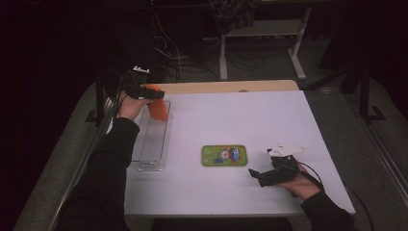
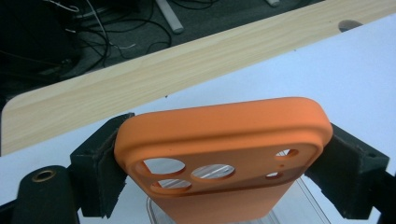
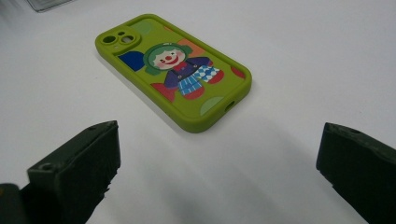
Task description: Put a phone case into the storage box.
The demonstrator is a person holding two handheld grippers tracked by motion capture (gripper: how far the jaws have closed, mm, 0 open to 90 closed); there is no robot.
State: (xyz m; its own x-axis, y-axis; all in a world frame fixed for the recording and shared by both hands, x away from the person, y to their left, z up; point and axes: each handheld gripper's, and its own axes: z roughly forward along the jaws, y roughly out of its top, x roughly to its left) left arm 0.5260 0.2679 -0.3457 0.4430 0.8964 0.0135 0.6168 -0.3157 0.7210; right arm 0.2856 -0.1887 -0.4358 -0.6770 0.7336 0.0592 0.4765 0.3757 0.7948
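Observation:
An orange phone case (image 2: 219,149) with camera cut-outs is clamped across its width by my left gripper (image 2: 224,163), held above the far end of a clear plastic tray (image 1: 153,139). From above, that orange case (image 1: 158,107) hangs at the table's back left, with the left gripper (image 1: 150,95) shut on it. A green phone case (image 1: 224,155) printed with a clown lies flat mid-table. My right gripper (image 1: 254,174) rests open on the table to its right, jaws wide apart and pointing at the green case (image 3: 173,70), with nothing between them (image 3: 217,168).
The white tabletop (image 1: 250,120) has a wooden strip (image 1: 231,86) along its far edge. Beyond it are desk legs and loose cables on the floor (image 1: 192,62). The clear tray runs along the table's left edge.

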